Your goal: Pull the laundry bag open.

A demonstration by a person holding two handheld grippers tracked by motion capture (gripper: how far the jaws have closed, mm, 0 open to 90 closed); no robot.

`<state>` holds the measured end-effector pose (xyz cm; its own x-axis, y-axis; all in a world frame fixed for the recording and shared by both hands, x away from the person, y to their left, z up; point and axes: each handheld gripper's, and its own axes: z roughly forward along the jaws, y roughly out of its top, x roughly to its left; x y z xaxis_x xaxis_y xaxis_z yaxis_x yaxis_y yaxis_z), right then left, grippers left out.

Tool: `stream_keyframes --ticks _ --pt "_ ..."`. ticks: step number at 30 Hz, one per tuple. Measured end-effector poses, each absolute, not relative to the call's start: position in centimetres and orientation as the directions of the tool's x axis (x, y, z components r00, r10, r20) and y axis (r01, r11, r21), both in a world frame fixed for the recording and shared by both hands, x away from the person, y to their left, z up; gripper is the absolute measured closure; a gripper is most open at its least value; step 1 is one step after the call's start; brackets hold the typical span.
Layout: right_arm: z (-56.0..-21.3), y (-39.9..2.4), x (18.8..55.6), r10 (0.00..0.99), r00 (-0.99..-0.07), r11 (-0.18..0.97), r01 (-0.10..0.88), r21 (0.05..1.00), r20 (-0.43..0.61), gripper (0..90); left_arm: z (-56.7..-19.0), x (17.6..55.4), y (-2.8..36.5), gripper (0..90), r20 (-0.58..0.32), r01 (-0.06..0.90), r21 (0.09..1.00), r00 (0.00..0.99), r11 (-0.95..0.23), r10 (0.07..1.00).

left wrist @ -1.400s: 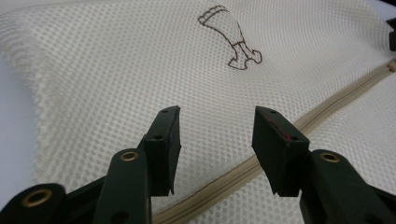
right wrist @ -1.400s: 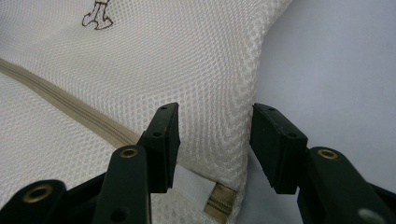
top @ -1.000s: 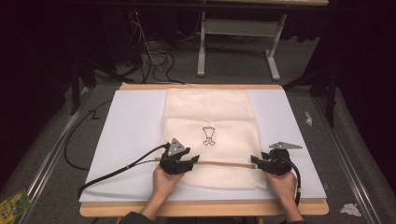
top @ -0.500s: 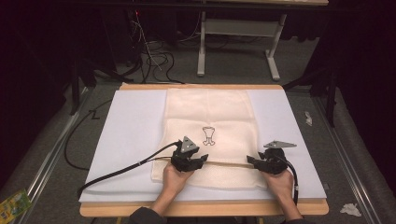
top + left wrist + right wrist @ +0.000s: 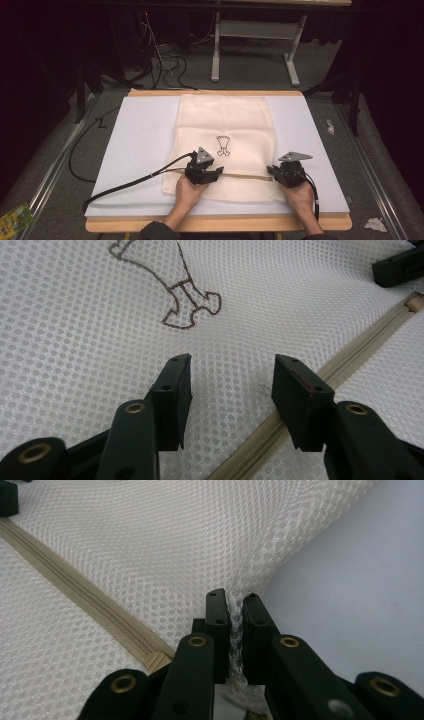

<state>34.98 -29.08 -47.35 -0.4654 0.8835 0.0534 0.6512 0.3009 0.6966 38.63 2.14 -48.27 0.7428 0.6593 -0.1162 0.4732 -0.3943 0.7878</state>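
A cream mesh bag point(image 5: 225, 120) with a small dark drawing point(image 5: 223, 145) lies flat on the white sheet point(image 5: 140, 145). Its beige zipper point(image 5: 245, 175) runs across the near part. My left gripper point(image 5: 216, 174) hovers open just over the mesh point(image 5: 100, 340), beside the zipper point(image 5: 350, 355), nothing between its pads. My right gripper point(image 5: 271, 171) sits at the bag's right edge. Its jaws have just been closing and now pinch a fold of mesh point(image 5: 236, 625) near the zipper's end point(image 5: 85, 595). The right gripper's jaw tips point(image 5: 397, 267) show far off in the left gripper view.
The sheet covers a wooden table whose front edge point(image 5: 220, 224) is near my forearms. A black cable point(image 5: 125, 182) trails left from the left gripper. On the floor are cables point(image 5: 165, 62), a table frame point(image 5: 255, 30), crumpled paper point(image 5: 374, 224) and a green packet point(image 5: 15, 219).
My left gripper has slid to the right along the zipper toward the bag's middle. The right hand has stayed at the bag's right edge.
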Motion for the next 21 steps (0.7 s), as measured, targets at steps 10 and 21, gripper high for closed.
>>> stream_keyframes --ticks 10,21 --pt "-46.0 -30.1 35.2 0.861 -0.483 0.223 0.64 0.735 0.159 87.4 -47.5 38.2 2.0 50.8 -0.104 0.451 0.794 0.762 -0.408 0.639" --pt "-44.2 -29.5 35.5 0.831 -0.521 0.207 0.617 0.76 0.196 87.5 -46.4 37.4 0.3 52.5 -0.104 0.412 0.805 0.806 -0.426 0.582"
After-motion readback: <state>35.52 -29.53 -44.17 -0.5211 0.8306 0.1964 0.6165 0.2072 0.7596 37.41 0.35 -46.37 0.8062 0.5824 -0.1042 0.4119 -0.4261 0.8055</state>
